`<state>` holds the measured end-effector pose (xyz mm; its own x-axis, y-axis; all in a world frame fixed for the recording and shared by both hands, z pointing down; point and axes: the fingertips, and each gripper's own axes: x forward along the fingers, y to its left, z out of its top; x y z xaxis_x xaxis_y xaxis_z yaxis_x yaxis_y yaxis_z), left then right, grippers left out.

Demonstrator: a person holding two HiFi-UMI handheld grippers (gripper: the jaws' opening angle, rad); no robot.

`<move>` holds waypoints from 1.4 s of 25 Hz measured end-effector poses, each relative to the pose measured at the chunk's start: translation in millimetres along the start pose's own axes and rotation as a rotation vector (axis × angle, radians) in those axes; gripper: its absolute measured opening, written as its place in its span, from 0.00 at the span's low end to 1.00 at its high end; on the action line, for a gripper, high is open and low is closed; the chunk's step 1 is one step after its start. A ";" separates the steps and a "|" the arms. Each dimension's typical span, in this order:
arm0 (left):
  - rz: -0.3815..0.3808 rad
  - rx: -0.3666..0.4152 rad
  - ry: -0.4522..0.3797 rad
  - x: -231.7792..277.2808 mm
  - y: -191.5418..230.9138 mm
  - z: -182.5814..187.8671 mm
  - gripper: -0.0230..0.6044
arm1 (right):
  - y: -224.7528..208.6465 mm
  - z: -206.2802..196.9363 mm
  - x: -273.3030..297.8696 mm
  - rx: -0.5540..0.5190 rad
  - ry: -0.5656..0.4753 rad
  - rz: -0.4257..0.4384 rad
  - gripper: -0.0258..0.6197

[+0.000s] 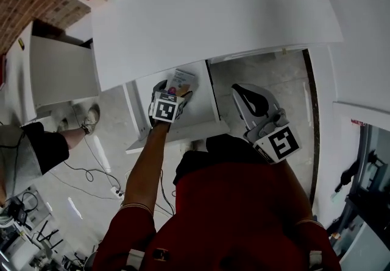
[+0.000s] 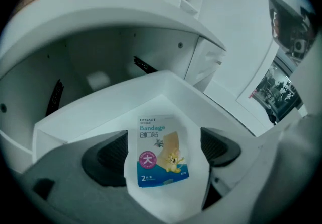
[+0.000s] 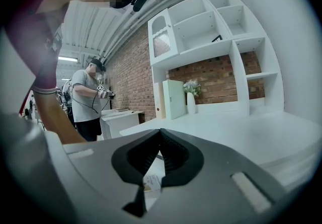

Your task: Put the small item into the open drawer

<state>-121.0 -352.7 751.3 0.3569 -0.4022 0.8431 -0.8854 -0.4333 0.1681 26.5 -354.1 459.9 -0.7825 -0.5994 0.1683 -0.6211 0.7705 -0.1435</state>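
A small bandage packet [image 1: 181, 81] [image 2: 160, 151], blue and white with a pink circle, lies flat on the floor of the open white drawer [image 1: 204, 112] [image 2: 100, 109] under the desk. My left gripper [image 1: 177, 92] [image 2: 163, 140] hangs just over it inside the drawer. It is open, with a dark jaw on each side of the packet and a gap to both. My right gripper [image 1: 239, 90] [image 3: 160, 133] is to the right of the drawer, shut with nothing in it. Through the slit below its jaws the right gripper view shows a sliver of the packet [image 3: 151, 182].
The white desk top [image 1: 213, 14] overhangs the drawer. Another person [image 1: 36, 142] [image 3: 88, 97] stands to the left by a second white cabinet [image 1: 58, 72]. Cables [image 1: 109, 184] trail on the floor. A white shelf unit [image 3: 211, 52] with a vase [image 3: 191, 99] stands against the brick wall.
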 end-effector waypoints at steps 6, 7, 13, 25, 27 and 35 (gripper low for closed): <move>-0.007 0.017 -0.158 -53.5 -21.1 44.8 0.66 | 2.7 9.0 2.0 -0.011 -0.018 0.049 0.06; -0.005 0.022 -0.193 -65.6 -25.7 53.2 0.64 | 4.2 11.1 1.9 -0.013 -0.024 0.059 0.06; -0.026 0.036 -0.453 -150.6 -59.2 108.5 0.53 | 20.7 24.7 7.4 -0.017 -0.061 0.118 0.06; -0.058 0.056 -0.807 -299.6 -91.4 154.6 0.26 | 65.6 73.0 0.3 0.002 -0.166 0.095 0.06; -0.056 0.068 -0.841 -315.0 -94.1 156.0 0.21 | 73.5 80.4 -3.8 -0.003 -0.182 0.092 0.06; -0.039 0.120 -0.941 -355.1 -102.1 148.3 0.04 | 109.0 96.0 -11.8 -0.032 -0.221 0.106 0.06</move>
<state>-113.1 -285.2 359.0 0.5251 -0.8480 0.0715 -0.8501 -0.5188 0.0900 -36.2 -283.8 348.7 -0.8362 -0.5447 -0.0637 -0.5357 0.8362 -0.1171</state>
